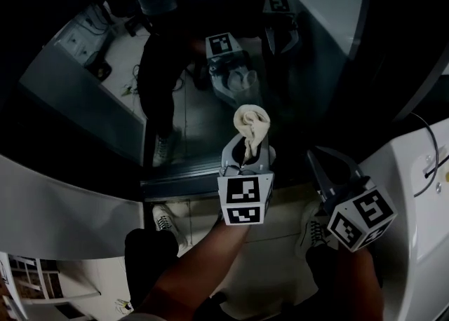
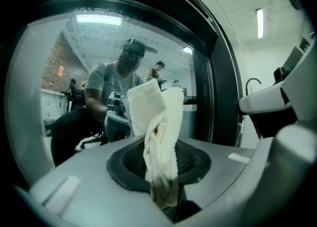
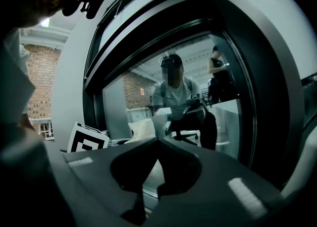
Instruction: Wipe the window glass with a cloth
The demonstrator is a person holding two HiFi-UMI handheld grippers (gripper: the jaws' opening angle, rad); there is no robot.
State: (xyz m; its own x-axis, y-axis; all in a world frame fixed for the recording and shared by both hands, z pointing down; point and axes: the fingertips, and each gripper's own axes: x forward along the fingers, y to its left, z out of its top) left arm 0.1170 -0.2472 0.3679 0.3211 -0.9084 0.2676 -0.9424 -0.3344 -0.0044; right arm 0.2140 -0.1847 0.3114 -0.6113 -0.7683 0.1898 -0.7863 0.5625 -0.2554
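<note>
We pinch the bunched cloth (image 1: 251,123) upright in our left claw (image 1: 246,153), before the window glass (image 2: 94,47); our right claw (image 3: 158,144), just beside, is pressed together, empty.

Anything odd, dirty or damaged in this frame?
Only the cloth: its lower end, pinched in the left gripper, is stained brownish while the rest is cream. The window glass shows no crack that I can see.

Brick wall (image 3: 35,86), white ceiling (image 2: 233,0) with strip light (image 2: 260,23), pale floor (image 1: 277,267), dark-framed window glass (image 2: 47,102)
</note>
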